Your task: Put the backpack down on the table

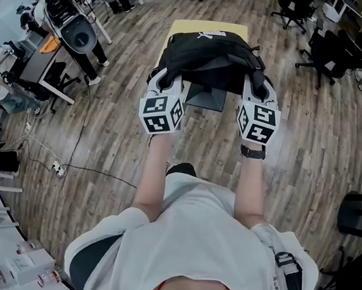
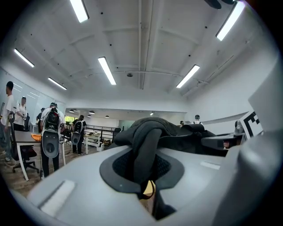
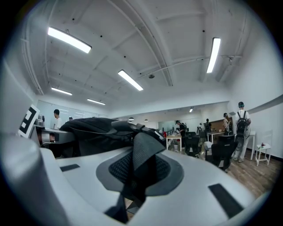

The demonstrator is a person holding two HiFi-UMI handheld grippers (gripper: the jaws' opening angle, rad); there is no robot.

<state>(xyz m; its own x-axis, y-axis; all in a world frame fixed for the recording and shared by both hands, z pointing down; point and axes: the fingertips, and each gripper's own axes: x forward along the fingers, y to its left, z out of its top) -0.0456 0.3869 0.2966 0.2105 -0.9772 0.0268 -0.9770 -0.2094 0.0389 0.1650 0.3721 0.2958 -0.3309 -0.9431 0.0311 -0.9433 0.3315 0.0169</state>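
Observation:
In the head view a black backpack hangs over the near end of a small yellow table, held up between both grippers. My left gripper is shut on the bag's left shoulder strap, which runs down between the jaws in the left gripper view. My right gripper is shut on the right strap, a mesh-backed band pinched between the pads. Both grippers point level and away from the person. Whether the bag's underside touches the table is hidden.
A grey panel shows below the backpack at the table's near edge. Black office chairs stand at the right, and a desk with people beside it at the left. Cables lie on the wooden floor.

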